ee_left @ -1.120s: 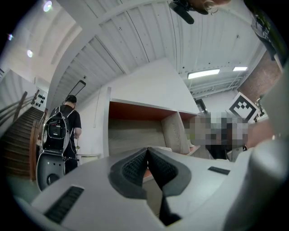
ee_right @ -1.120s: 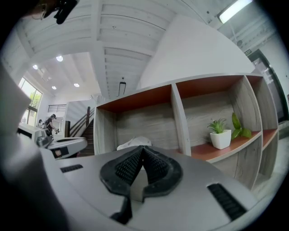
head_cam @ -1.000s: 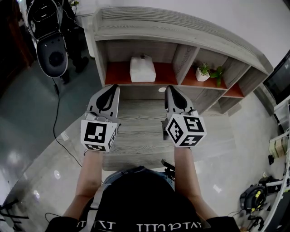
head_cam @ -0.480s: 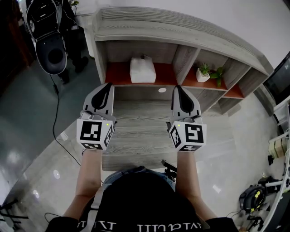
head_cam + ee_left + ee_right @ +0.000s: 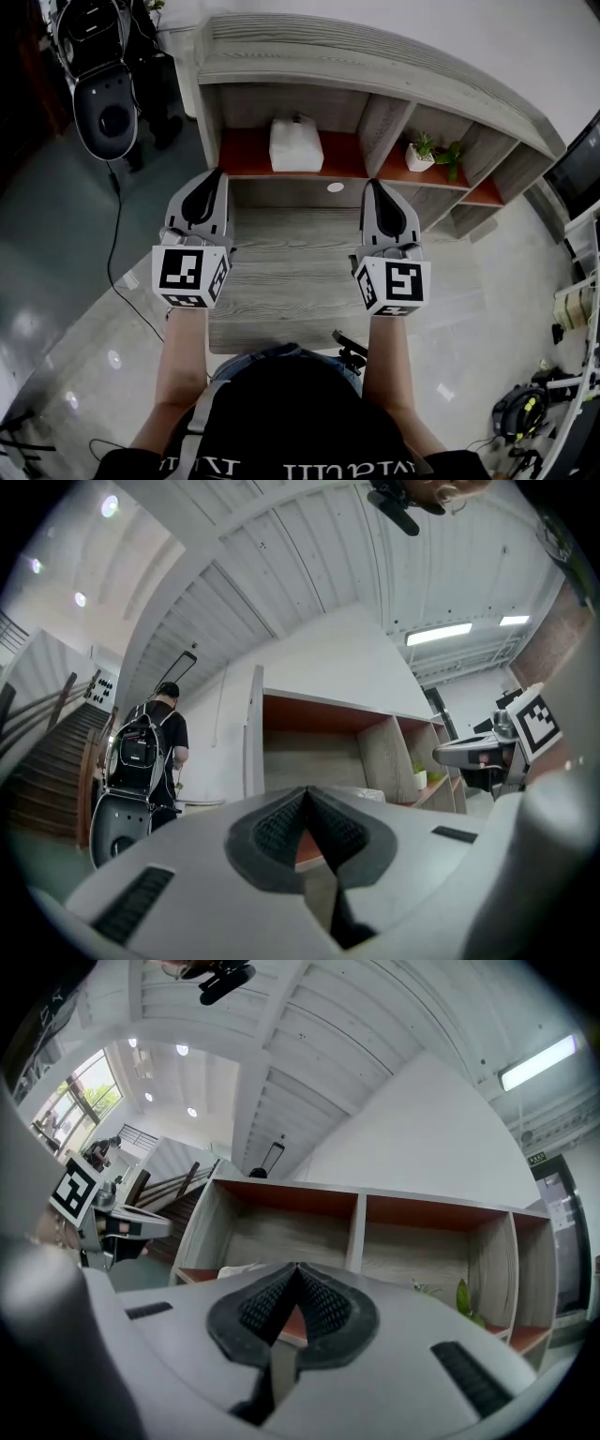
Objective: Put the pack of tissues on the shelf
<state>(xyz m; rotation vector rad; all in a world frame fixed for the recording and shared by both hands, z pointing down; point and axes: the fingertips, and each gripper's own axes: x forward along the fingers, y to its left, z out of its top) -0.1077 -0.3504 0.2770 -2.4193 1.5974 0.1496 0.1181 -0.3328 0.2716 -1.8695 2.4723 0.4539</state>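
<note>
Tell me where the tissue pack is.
In the head view, the tissue pack sits in the left compartment of the shelf, left of the potted plant.

Grey shelf, tissue pack, apparently potted plant

Shelf: grey wood-grain laminate, matt; compartment bases orange-red, smooth.
Pack of tissues: white soft wrap, slight sheen.
Left gripper, right gripper: grey moulded plastic, matt; pads black, finely ribbed, rubber-like.
Low platform: matching grey wood grain, matt.
Floor: polished, glossy, reflective.
</note>
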